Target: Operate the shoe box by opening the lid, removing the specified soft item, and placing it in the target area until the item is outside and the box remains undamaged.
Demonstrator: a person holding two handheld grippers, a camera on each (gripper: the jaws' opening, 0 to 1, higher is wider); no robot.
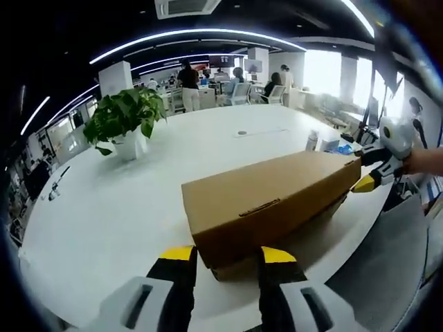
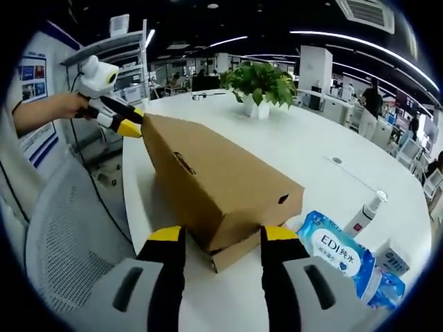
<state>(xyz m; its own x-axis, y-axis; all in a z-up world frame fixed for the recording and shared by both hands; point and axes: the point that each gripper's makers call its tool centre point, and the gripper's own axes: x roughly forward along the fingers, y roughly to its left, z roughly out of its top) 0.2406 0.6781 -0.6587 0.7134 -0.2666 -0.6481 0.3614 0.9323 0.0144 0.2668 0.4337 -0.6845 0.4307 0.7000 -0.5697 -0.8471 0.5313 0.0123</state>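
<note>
Large white round table [image 1: 104,221], smooth and glossy, open-plan office behind it with people at desks. Grey mesh chair back [image 2: 62,235] sits just beside the table edge on my near side. Potted green plant [image 1: 124,121] in a white pot stands well apart from the box, across the table.

Shoe box [image 1: 270,200]: plain brown cardboard, long and rectangular, matte, slot tab along the lid's side. Lid looks tilted up off the base; the base edge shows beneath it in both views. I see it lying near the table edge, lengthwise between my 2 tongs.

Blue soft wipes pack [image 2: 336,252], glossy plastic, lies just beside the box, with a white spray bottle [image 2: 363,214] next to it.

Left gripper [image 1: 228,259]: jaws spread, yellow-tipped, 1 either side of the box's near end. Right gripper [image 2: 221,238]: likewise spread, straddling the opposite end.
</note>
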